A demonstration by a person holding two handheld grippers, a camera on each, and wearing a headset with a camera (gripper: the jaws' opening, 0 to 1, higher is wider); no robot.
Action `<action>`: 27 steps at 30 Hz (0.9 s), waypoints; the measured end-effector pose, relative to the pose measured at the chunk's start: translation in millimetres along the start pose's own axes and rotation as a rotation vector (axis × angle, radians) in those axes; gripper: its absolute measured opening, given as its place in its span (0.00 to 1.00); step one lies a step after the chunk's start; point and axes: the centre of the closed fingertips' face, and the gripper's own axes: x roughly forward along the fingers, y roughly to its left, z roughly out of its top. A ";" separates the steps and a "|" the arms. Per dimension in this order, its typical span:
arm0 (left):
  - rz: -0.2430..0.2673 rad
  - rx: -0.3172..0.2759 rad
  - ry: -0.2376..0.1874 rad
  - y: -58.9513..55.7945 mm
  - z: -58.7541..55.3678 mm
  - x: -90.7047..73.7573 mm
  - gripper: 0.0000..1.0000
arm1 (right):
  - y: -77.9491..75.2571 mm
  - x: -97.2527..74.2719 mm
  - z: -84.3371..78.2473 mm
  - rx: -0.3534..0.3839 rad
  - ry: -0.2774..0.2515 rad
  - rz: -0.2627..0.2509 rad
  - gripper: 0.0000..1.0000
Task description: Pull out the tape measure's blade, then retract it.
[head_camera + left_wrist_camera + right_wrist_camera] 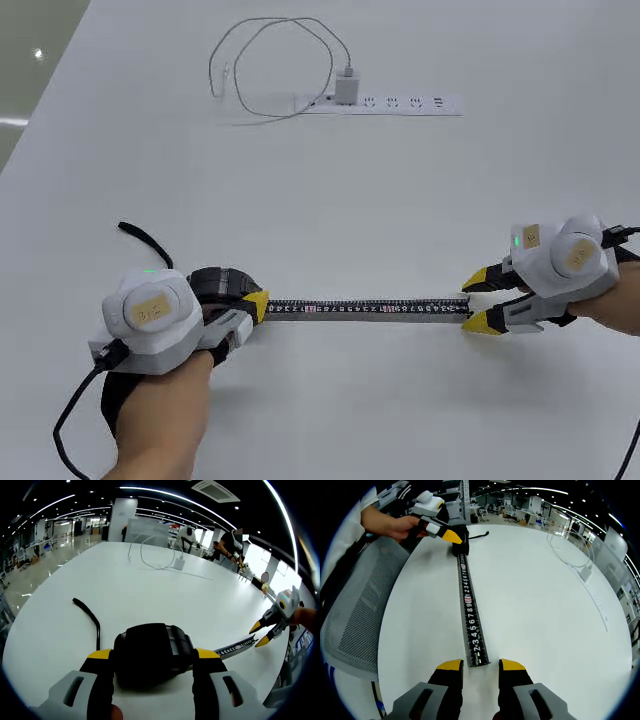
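Note:
The black tape measure case (222, 287) lies on the white table (350, 200), with my left gripper (240, 300) shut on it. In the left gripper view the case (152, 650) sits clamped between the yellow-tipped fingers (100, 655). The blade (365, 307) is pulled out flat across the table to the right. Its end (478, 661) lies between the jaws of my right gripper (481, 665), which stand apart on either side and do not touch it. In the head view, the right gripper (479, 301) is open around the blade tip.
A white power strip (400, 103) with a plugged charger (347, 88) and looped cable (270, 60) lies at the far side. The case's black wrist strap (145, 240) trails left of it. A grey mesh chair (355, 615) stands at the table's near edge.

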 end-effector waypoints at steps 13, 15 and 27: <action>0.001 -0.005 0.000 0.4 -0.1 0.7 0.60 | 1.2 2.3 -1.2 -0.042 0.031 0.030 0.13; 0.001 -0.006 0.001 0.2 0.0 0.7 0.60 | 1.6 2.1 -0.5 -0.041 0.031 0.032 0.13; 0.014 -0.018 0.007 0.7 -0.1 2.1 0.61 | 3.6 2.1 1.4 -0.055 0.036 0.027 0.11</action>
